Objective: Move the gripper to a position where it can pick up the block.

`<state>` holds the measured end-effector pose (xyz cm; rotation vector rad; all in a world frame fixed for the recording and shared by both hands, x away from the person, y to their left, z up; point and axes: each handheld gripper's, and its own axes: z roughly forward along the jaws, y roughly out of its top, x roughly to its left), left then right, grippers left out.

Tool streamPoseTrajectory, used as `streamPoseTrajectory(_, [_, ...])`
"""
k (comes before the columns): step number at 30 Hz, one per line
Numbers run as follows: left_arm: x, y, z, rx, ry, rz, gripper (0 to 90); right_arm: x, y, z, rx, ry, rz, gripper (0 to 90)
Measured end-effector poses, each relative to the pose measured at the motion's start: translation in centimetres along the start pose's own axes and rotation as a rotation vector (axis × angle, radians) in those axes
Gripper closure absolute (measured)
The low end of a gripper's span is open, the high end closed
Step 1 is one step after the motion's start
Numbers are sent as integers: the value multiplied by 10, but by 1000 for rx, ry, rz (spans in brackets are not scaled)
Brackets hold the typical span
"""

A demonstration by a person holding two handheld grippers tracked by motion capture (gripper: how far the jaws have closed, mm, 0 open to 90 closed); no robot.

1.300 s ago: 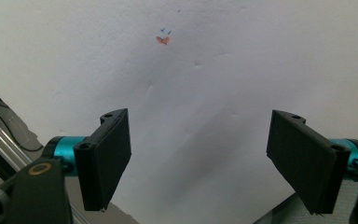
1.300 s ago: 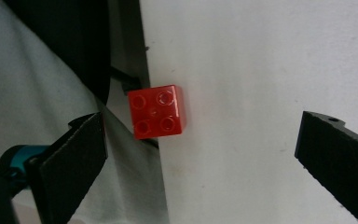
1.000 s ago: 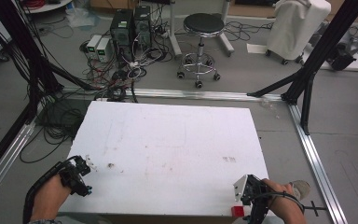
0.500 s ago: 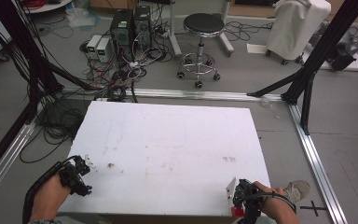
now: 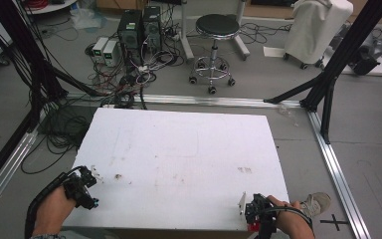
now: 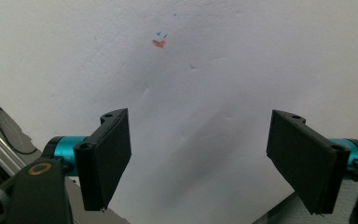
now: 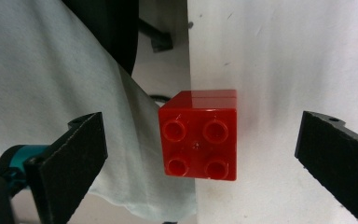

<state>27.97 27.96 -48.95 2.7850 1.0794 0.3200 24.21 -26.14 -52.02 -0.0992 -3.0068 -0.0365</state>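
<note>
While both grippers gape, red brick at table edge (overhanging), right gripper straddling it, left gripper over bare board.

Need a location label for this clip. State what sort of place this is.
Likely a lab or workshop recording rig: a white table framed by aluminium rails, desktop computers with tangled cables on the floor, and a rolling stool.

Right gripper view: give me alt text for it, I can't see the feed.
A red four-stud brick sits at the edge of the white table, midway between the right tool's two open black jaws and touching neither. Pale cloth hangs past the table edge on the left of the picture.
</note>
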Motion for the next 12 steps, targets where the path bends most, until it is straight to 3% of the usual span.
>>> streamPoseTrajectory(12, [0, 0, 1, -3, 0, -1, 221, -1, 0, 1, 9, 0, -1, 14])
